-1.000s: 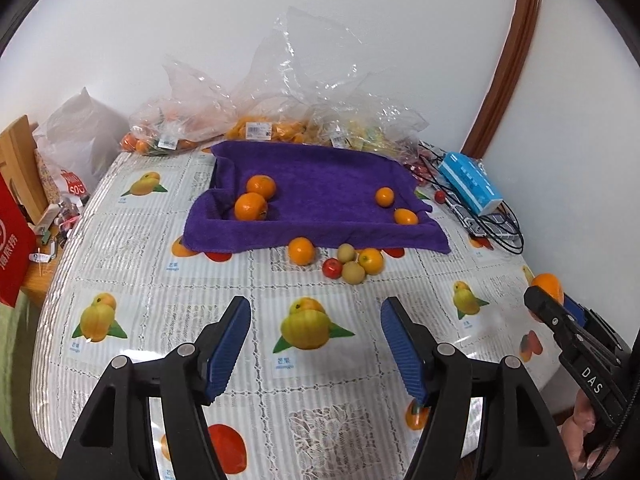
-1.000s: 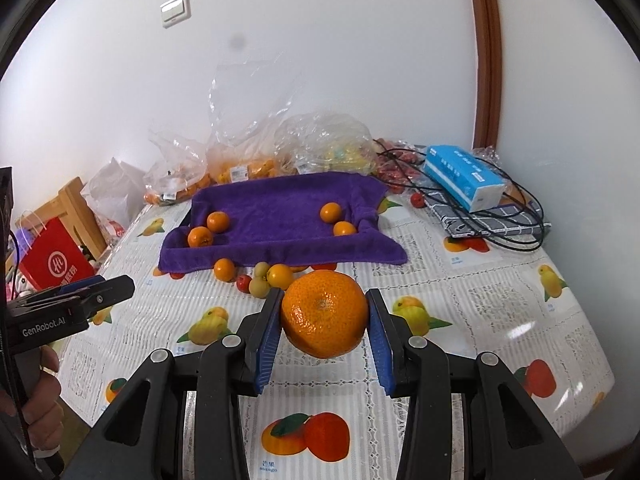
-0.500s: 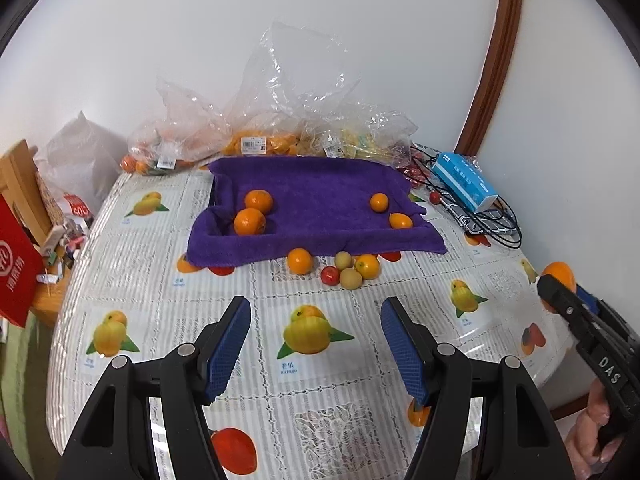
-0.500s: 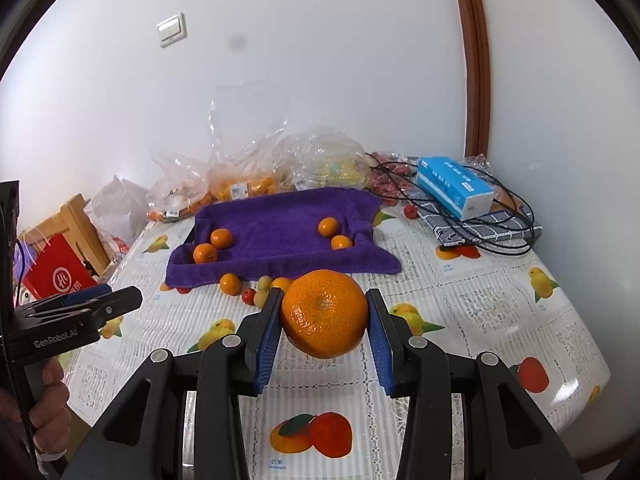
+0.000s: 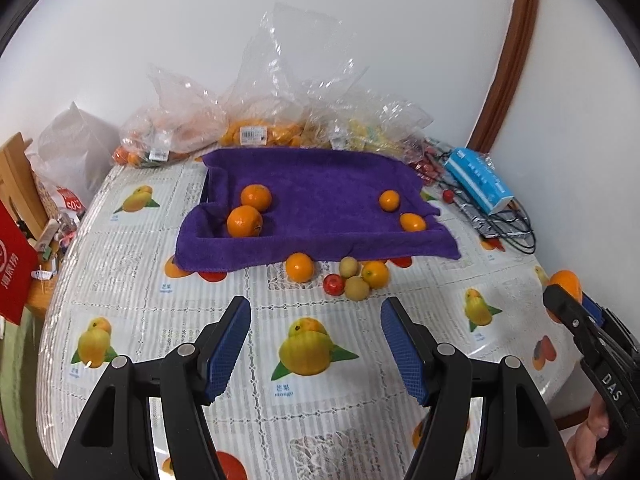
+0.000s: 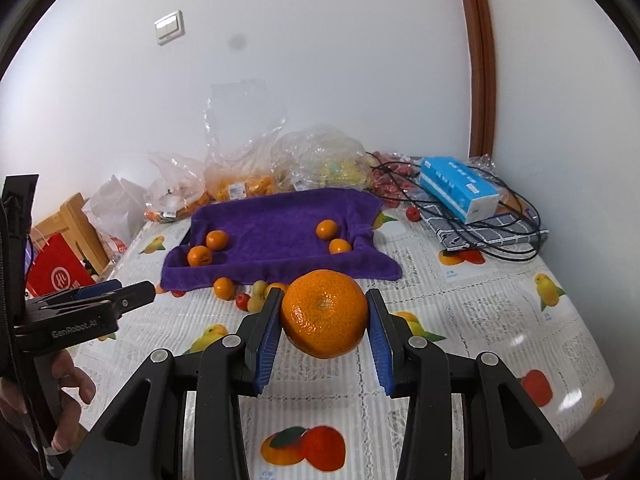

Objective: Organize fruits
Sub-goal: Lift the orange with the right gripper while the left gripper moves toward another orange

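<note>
My right gripper (image 6: pixel 323 316) is shut on a large orange (image 6: pixel 324 314), held above the table's near side; the orange also shows at the far right of the left wrist view (image 5: pixel 566 285). My left gripper (image 5: pixel 315 342) is open and empty above the tablecloth. A purple towel (image 5: pixel 320 204) lies at the back with two oranges (image 5: pixel 245 221) on its left and two small ones (image 5: pixel 389 200) on its right. In front of it sit an orange (image 5: pixel 299 267), a red fruit (image 5: pixel 334 284), two tan fruits (image 5: pixel 357 288) and a small orange (image 5: pixel 375 274).
Clear plastic bags of fruit (image 5: pixel 256 132) stand behind the towel against the wall. A blue tissue pack (image 5: pixel 478 182) on black cables lies at the back right. A red bag (image 5: pixel 14 264) and a wooden chair (image 5: pixel 16 176) stand off the table's left edge.
Both grippers have drawn back and risen slightly, so the towel and fruits look a little farther. The orange stays gripped in the right gripper. The left gripper stays open.
</note>
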Demonstrator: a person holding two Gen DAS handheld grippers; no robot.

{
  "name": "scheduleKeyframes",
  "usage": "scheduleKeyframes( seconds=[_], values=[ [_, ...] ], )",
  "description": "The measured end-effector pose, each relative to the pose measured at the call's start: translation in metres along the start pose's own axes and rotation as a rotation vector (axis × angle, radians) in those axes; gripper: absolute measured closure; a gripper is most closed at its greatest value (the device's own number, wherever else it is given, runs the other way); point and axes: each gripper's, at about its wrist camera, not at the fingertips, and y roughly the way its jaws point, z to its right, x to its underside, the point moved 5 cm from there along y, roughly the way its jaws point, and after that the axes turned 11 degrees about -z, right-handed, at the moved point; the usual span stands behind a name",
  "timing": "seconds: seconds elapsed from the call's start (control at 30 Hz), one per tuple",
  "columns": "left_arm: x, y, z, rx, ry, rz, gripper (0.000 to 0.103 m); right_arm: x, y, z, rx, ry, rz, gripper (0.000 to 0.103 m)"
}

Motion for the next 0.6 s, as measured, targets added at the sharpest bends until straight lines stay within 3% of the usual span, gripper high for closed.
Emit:
scheduleKeyframes(
  seconds=[0.43, 0.6],
  values=[
    [-0.022, 0.061, -0.018, -0.058, -0.034, -0.061, 0.037, -0.015, 0.090, -0.001, -0.038, -0.016, -0.109, 0.062],
    [-0.028, 0.087, -0.022, -0.045, -0.029, -0.052, 0.037, -0.019, 0.123, 0.002, -0.041, -0.029, -0.123, 0.062]
  ],
)
